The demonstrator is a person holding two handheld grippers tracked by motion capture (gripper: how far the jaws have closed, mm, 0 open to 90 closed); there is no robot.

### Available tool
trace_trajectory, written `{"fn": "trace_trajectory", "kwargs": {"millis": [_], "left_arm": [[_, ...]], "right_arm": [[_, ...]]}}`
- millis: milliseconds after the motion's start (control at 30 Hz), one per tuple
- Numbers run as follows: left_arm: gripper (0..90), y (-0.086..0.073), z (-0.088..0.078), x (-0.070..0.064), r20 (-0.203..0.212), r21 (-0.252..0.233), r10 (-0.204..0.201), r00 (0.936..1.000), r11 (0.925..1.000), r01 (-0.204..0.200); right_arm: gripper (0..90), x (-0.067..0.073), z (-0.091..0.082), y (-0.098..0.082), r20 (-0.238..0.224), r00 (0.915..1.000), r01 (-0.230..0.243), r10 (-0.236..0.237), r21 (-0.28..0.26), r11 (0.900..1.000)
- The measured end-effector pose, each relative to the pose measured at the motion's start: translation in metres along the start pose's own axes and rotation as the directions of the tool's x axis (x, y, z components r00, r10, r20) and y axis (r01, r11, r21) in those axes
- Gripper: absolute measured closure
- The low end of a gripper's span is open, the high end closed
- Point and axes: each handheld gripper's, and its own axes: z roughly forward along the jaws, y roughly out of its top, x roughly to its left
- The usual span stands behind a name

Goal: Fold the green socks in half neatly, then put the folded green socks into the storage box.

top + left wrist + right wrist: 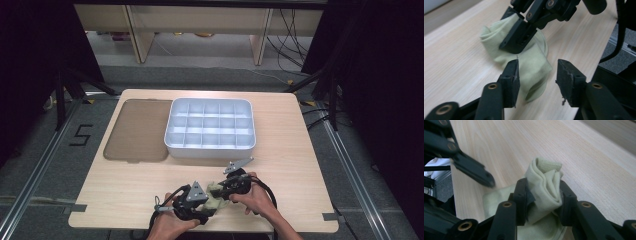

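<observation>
A pale green cloth (214,196), soft and partly rolled, lies at the near edge of the wooden surface (280,165), between the two hands; in the high view it is a small crumpled patch whose long axis I cannot tell; the right gripper view shows more: the rolled part of the cloth (546,183) stands up between that gripper's black jaws, its coiled end pointing up and away from the camera, while the loose remainder spreads flat on the surface below and to the left; the right gripper (543,202) is closed narrow on this roll, both jaws pressing its sides; the left gripper view shows the cloth (531,62) from the other side, its flat tail running toward the camera and ending just between and before the left gripper's jaws, with the right gripper (520,40) clamped on the bunched far part; the left gripper (537,75) stands wide, its jaws apart, one jaw beside the cloth's tail and the other off it, nothing gripped; in the high view the left gripper (202,205) sits just left of the cloth and the right gripper (222,190) just right of it; farther back on the surface a white compartment tray (210,147) lies beside a flat brown lid (135,131), both well apart from the cloth.
</observation>
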Motion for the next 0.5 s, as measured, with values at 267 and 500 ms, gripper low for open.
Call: {"fn": "trace_trajectory", "kwargs": {"millis": [267, 500], "left_arm": [[40.4, -0.025, -0.04, 0.02, -0.079, -0.059, -0.091, 0.9927, 0.9945, 0.087], [32.1, -0.045, -0.057, 0.039, -0.147, -0.062, -0.136, 0.9798, 0.9898, 0.128]], "right_arm": [[66.5, 0.0, 0.0, 0.0, 0.009, 0.9999, 0.007, -0.007, 0.001, 1.0], [66.5, 0.001, 0.0, 0.001, 0.015, 0.9999, 0.009, -0.009, 0.005, 1.0]]}}
